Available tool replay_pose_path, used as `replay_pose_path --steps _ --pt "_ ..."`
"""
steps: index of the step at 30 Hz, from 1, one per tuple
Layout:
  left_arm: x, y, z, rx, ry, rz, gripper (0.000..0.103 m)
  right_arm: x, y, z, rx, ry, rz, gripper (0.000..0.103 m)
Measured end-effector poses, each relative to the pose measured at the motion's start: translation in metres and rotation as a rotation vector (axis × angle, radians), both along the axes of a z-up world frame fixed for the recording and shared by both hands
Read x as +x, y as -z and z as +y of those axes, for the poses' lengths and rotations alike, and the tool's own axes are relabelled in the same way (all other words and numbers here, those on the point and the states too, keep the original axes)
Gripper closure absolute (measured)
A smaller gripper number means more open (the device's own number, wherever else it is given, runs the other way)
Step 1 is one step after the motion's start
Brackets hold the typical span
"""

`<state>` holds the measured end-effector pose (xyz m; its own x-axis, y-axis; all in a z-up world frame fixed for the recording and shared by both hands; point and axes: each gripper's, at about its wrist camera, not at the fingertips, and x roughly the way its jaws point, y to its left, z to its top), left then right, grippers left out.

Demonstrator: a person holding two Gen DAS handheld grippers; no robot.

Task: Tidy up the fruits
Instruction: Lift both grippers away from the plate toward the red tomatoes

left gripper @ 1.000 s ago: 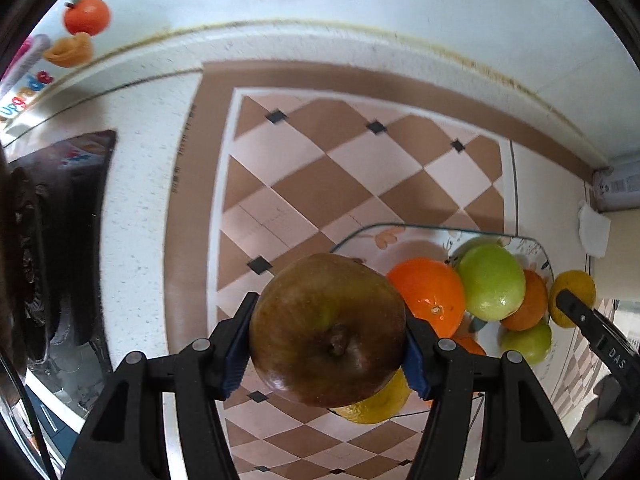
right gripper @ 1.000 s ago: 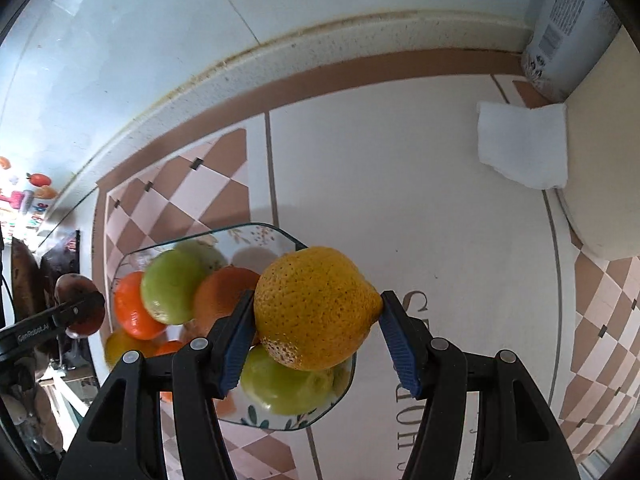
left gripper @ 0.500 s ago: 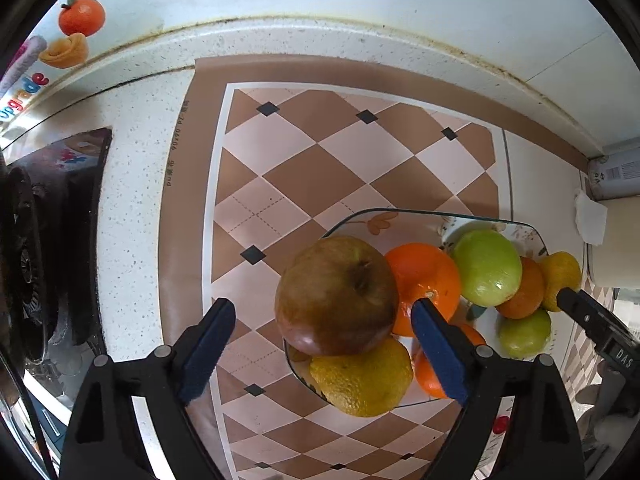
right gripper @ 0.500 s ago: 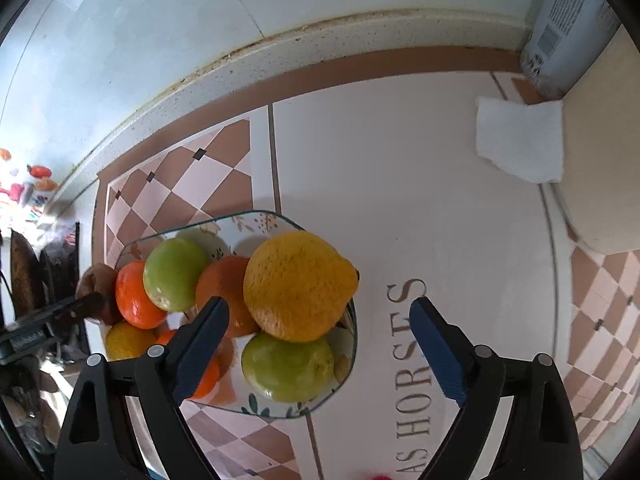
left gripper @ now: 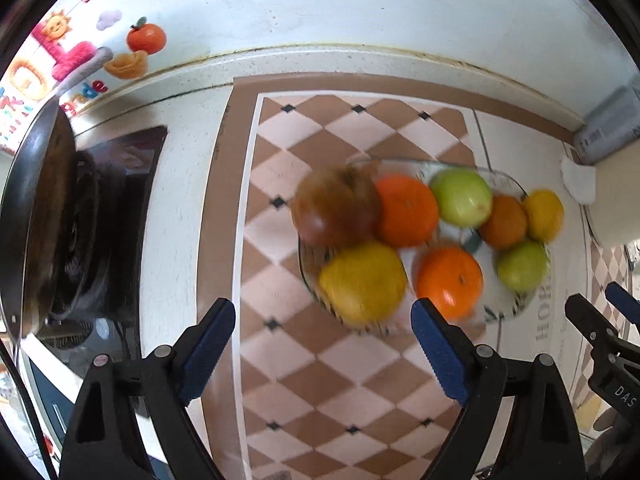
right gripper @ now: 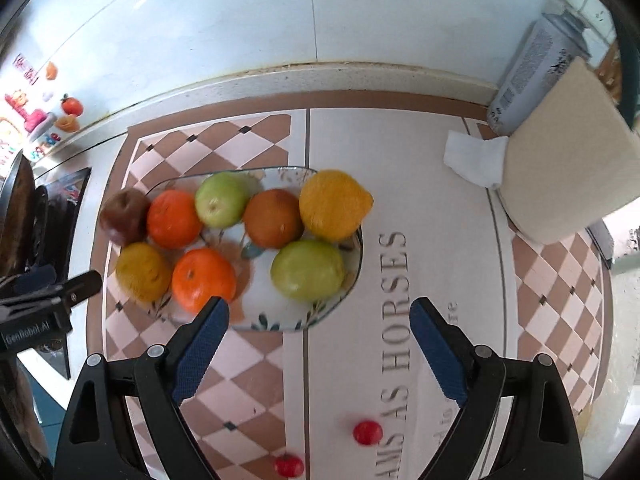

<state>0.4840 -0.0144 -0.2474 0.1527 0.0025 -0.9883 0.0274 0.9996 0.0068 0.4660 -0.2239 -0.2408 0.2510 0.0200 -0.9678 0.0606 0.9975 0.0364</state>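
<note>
Now I am drawing both spread, empty hand-held grippers, left (left gripper: 322, 330) and right (right gripper: 319, 326), back from the plate (right gripper: 280, 322), leaving the brown apple (right gripper: 125, 216) at nine o'clock and the lemon (right gripper: 334, 205) at two o'clock.

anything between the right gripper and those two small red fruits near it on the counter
Nothing visible does. The open right gripper faces bare mat, and both small red fruits lie loose, outside the glass plate.

Both grippers look the same: the left gripper (left gripper: 322, 344) and right gripper (right gripper: 319, 342) have chunky black plastic arms, silver round screws at the joints, and textured blue pads (left gripper: 438, 352). White "GenRobot.AI" lettering sits at the right-wrist frame's left edge.
</note>
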Motion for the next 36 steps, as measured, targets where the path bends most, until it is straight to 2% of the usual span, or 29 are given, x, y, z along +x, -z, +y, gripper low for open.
replay_pose_path --steps 4,13,24,36 --pt "-0.028 -0.011 -0.007 -0.031 -0.004 -0.019 0.013 -0.024 -0.013 0.002 0.005 0.003 -0.021 0.009" --pt "-0.092 -0.059 -0.01 -0.024 0.008 -0.138 0.013 -0.088 -0.058 0.005 0.025 -0.025 -0.093 0.009" --pt "-0.162 -0.127 -0.009 -0.047 0.013 -0.272 0.013 -0.161 -0.136 0.014 0.061 -0.059 -0.228 0.009" --pt "-0.209 -0.177 -0.012 -0.05 0.015 -0.355 0.013 -0.214 -0.199 0.015 0.089 -0.061 -0.329 0.009"
